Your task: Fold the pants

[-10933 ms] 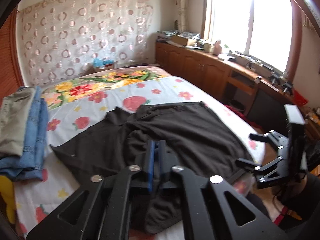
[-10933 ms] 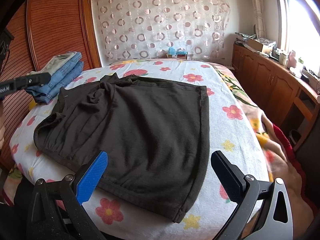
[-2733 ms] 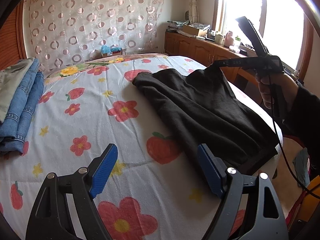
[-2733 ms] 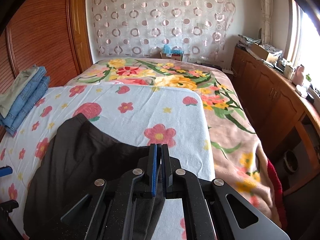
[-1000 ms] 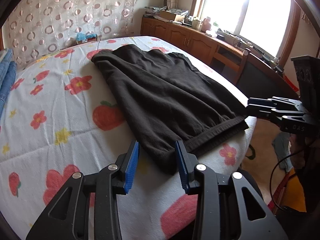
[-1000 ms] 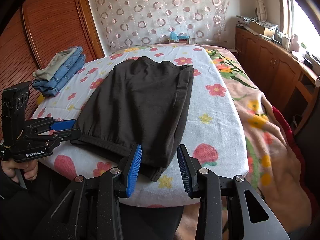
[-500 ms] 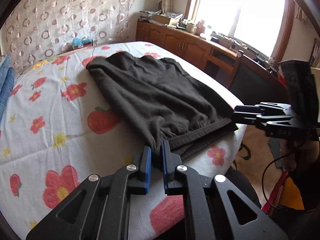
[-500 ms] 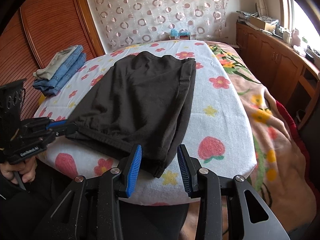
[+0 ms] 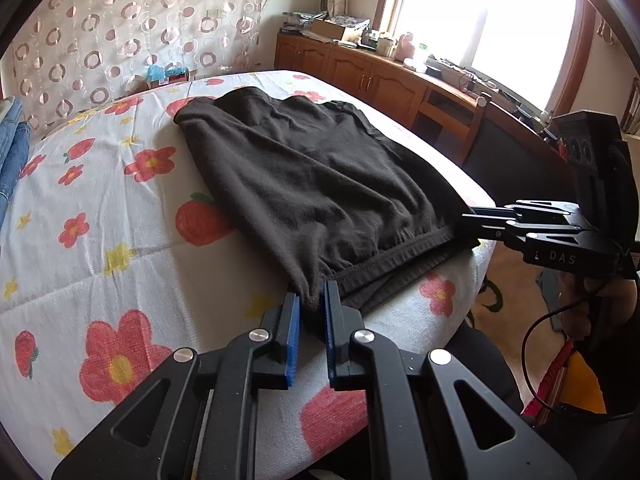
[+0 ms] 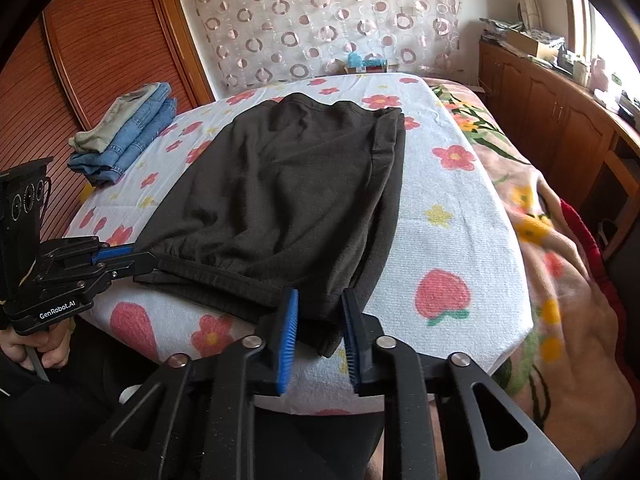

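The pants (image 10: 288,184) lie lengthwise on the bed (image 10: 452,224), already doubled leg over leg, hems at the near edge and waistband at the far end. They look like soft, dark knit fabric, light and limp, a little fuzzy, so I'd expect them to sag and drag rather than hold any shape, and to grip the towel-like sheet as they slide. Best taken at the two near hem corners, where the stitched cuff gives a firmer bite and both layers can be caught together.

That is just where the tools are. The left gripper (image 9: 312,304) comes in low over the near edge, its blue pads narrowed onto the near-left hem corner, cloth bunched between them and apparently pinched. The right gripper (image 10: 318,322) sits at the near-right corner, its fingers (image 10: 289,320) partly apart and straddling the hem, the cloth between them but, as far as I can judge, not yet squeezed. Both handles are held level, pointing toward the far end, well apart across the hem

A stack of jeans (image 10: 132,136) sits at the far left
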`<move>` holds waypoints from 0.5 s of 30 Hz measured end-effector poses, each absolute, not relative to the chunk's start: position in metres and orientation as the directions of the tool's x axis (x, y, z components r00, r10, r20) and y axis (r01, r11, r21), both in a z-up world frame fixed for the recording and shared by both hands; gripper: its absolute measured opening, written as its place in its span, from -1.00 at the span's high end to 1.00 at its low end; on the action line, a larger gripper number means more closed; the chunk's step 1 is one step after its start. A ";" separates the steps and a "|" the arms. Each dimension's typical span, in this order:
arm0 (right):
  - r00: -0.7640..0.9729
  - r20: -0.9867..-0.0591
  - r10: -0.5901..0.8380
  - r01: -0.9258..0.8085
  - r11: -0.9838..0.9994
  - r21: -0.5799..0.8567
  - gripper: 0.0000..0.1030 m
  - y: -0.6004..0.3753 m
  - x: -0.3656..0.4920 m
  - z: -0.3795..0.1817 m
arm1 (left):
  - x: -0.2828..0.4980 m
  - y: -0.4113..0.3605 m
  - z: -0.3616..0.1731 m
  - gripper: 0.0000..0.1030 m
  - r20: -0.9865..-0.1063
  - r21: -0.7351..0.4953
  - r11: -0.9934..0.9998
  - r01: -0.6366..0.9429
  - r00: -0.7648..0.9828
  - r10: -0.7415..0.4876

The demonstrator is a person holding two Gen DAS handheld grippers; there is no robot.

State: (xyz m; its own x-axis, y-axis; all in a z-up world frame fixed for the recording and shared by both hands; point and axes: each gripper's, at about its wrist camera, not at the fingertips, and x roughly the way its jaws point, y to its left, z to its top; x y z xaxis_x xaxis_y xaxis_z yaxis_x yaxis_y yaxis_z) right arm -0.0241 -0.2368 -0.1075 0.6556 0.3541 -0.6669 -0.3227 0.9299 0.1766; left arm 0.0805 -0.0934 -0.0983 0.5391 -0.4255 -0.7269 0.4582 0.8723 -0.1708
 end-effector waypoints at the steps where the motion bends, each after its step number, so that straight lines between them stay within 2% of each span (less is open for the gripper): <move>1: 0.656 -0.666 0.356 -0.324 0.929 0.177 0.70 -0.237 -0.024 -0.107 | 0.081 -0.093 -0.098 0.78 -0.727 -0.173 0.872 0.458 0.538 -0.427; 2: 0.658 -0.662 0.359 -0.327 0.928 0.178 0.82 -0.237 -0.025 -0.105 | 0.081 -0.093 -0.097 0.73 -0.726 -0.175 0.871 0.458 0.538 -0.428; 4: 0.665 -0.650 0.369 -0.339 0.924 0.177 0.87 -0.237 -0.027 -0.101 | 0.081 -0.093 -0.093 0.63 -0.720 -0.179 0.869 0.461 0.541 -0.435; 6: 0.675 -0.642 0.364 -0.338 0.926 0.169 0.87 -0.238 -0.031 -0.098 | 0.082 -0.091 -0.091 0.20 -0.714 -0.174 0.872 0.458 0.551 -0.432; 8: 0.673 -0.644 0.364 -0.340 0.925 0.168 0.87 -0.238 -0.034 -0.097 | 0.082 -0.088 -0.089 0.03 -0.703 -0.174 0.881 0.440 0.571 -0.424; 14: 0.670 -0.658 0.344 -0.325 0.933 0.157 0.87 -0.238 -0.034 -0.104 | 0.085 -0.080 -0.087 0.05 -0.686 -0.208 0.882 0.424 0.580 -0.440; 15: 0.674 -0.656 0.340 -0.328 0.933 0.147 0.79 -0.236 -0.035 -0.104 | 0.085 -0.080 -0.088 0.21 -0.688 -0.216 0.877 0.430 0.570 -0.449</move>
